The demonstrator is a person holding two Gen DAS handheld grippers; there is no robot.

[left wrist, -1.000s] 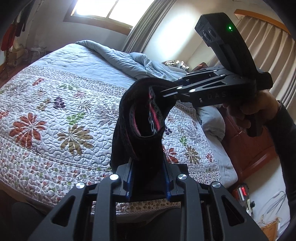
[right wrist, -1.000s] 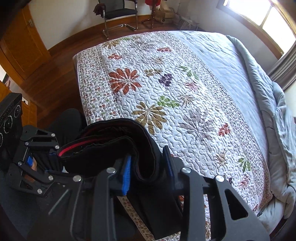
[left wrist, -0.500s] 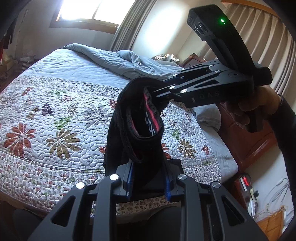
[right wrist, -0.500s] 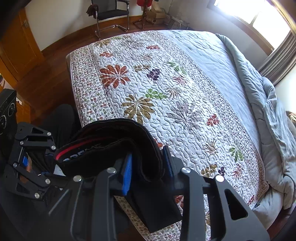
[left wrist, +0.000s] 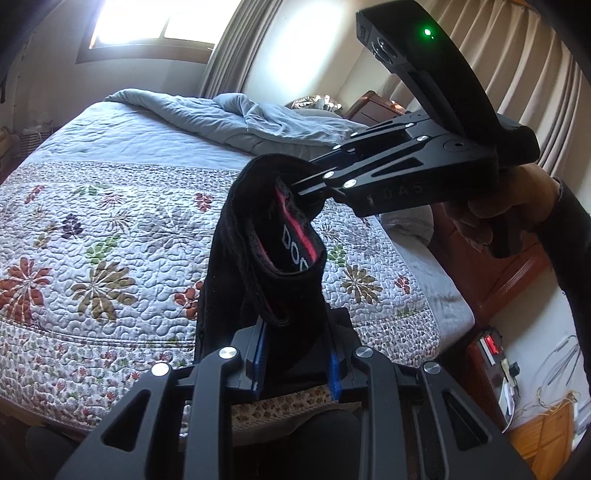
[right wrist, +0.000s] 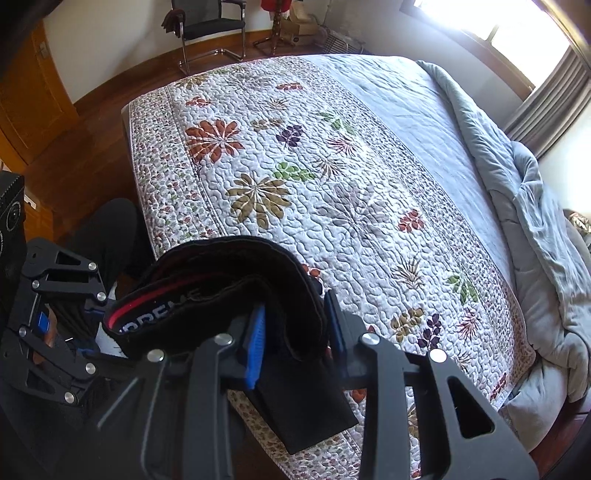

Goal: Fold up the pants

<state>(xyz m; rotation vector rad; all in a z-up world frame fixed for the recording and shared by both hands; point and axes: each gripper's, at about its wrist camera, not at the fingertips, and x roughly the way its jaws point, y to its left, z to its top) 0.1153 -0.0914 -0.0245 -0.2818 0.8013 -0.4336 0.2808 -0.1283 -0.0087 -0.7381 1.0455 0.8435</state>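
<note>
The black pants [left wrist: 258, 254] hang in the air over the near edge of the bed [right wrist: 369, 192], held up by their waistband, whose inner face shows a red stripe and white lettering. The band is stretched between the two grippers and sags a little in the middle, with the rest of the dark cloth dropping below it, clear of the quilt. The left gripper [left wrist: 295, 354] has its blue-padded jaws nearly closed and pinched on one end of the waistband; the right gripper [right wrist: 295, 332] is likewise narrowed onto the other end, cloth bunched between its pads. In the left wrist view the right gripper [left wrist: 314, 188] reaches in from the right, a green light on its top, carried by a hand [left wrist: 509, 210] in a dark sleeve. Beneath lies a floral quilt [right wrist: 314, 177] covering the bed, with a rumpled grey-blue duvet [right wrist: 535, 206] pushed to the far side. A black chair [right wrist: 210, 29] stands on the wooden floor beyond, and curtains [left wrist: 517, 74] hang by the window.
</note>
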